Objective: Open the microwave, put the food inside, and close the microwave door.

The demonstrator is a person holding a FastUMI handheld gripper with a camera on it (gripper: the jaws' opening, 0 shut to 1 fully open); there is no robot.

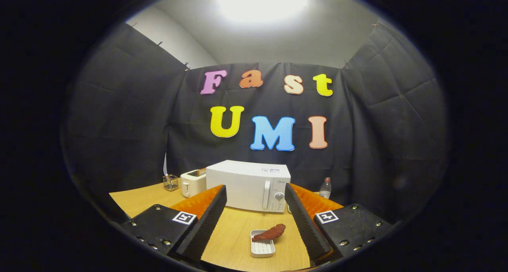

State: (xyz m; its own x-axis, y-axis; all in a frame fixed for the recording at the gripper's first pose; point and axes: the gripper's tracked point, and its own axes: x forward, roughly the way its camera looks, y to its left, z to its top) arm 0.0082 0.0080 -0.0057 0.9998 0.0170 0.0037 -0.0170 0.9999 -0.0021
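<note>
- While the gripper (256,208) sits low in the lower middle of the frame, its two fingers (206,224) stand wide apart with nothing between the pads; it holds nothing.
- Table (135,198): light wood top, running across the lower part of the frame under the fingers.
- Tray (262,248): small, white, ribbed, on the table between the fingers, closer to the right one, touching neither.
- Food (270,233): reddish-brown piece lying across the tray's far end, one tip overhanging the rim toward the right finger.
- Microwave (248,184): white, at centre frame, beyond the fingers and the tray, well apart from both. Door shut; upright handle and a round knob on its right-hand panel.
- Toaster (193,182): white, just left of the microwave, something brownish sticking up from its slot.
- Wire basket (170,182): small, dark, left of the toaster, near the table's far left corner.
- Bottle (325,188): clear, upright, right of the microwave, partly behind the right finger.
- Ceiling light (262,0): bright glare at top centre.
</note>
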